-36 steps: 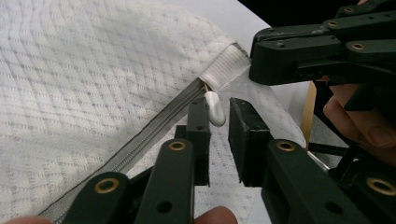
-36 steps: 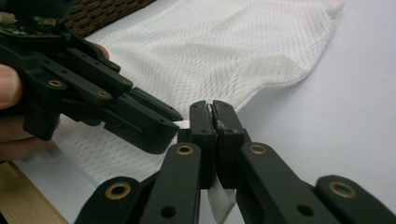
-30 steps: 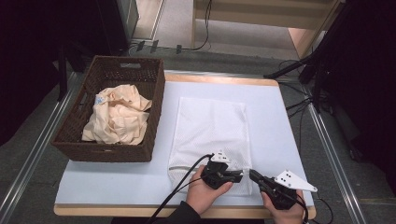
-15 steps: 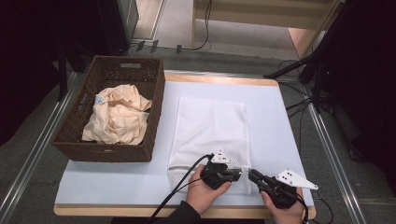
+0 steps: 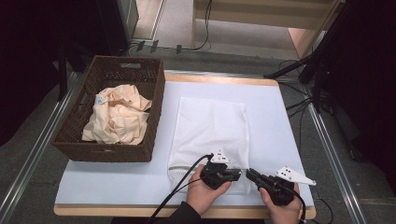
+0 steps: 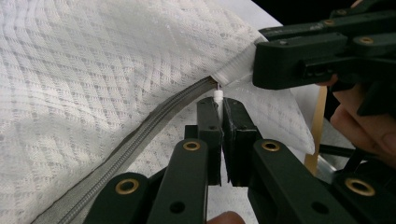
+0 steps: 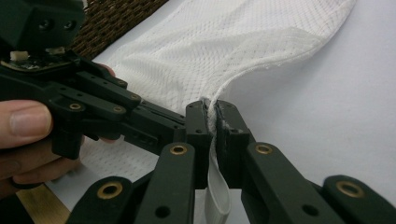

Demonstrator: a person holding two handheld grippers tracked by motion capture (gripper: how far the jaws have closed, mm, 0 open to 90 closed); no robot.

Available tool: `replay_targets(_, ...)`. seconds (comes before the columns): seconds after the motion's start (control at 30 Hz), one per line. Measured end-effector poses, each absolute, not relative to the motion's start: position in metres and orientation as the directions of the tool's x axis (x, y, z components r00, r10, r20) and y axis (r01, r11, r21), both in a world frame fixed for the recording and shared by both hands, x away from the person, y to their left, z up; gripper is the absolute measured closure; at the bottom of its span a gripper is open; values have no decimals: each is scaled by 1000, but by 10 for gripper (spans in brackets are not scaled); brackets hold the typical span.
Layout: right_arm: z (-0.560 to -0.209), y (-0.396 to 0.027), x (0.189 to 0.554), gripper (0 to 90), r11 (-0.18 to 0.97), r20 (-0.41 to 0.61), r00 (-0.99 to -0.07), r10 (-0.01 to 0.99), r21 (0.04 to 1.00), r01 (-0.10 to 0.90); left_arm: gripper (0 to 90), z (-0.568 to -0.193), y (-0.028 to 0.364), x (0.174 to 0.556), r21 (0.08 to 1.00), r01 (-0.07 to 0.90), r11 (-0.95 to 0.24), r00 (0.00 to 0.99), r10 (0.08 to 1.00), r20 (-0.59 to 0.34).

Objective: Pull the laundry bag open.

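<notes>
At the table's (image 5: 116, 179) near edge, the left gripper (image 5: 237, 175) pinches the white zip pull (image 6: 217, 100) of a white mesh laundry bag (image 5: 210, 128) while the right gripper's (image 5: 250, 174) fingers (image 7: 198, 126), which have just been closing, clamp its corner tab (image 7: 215, 122), the wicker basket (image 5: 154, 100) of cream cloth (image 5: 119, 119) beyond.

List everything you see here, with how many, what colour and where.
Mesh bag: one, white, flat on the mat, right of the basket.
Zipper pull: one, white, near end of the bag, between the left gripper's fingers.
Basket: one, brown wicker, left side of the table.
Cloth: one, cream, crumpled inside the basket.
Mat: one, pale blue, covering the table.
Left gripper: black, shut on the zipper pull.
Right gripper: black, shut on the bag's near corner.
</notes>
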State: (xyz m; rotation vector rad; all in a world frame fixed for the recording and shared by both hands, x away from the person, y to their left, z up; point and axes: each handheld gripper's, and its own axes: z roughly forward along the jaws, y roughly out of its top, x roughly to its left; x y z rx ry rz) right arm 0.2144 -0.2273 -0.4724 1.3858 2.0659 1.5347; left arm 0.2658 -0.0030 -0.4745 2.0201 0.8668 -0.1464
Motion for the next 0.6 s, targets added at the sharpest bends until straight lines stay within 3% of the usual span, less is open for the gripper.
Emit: replay_targets(0.6,-466,-220,208,877,65,250,-537,806,864,500,869,-472,-1,266,685,650,-329,724,542,-427)
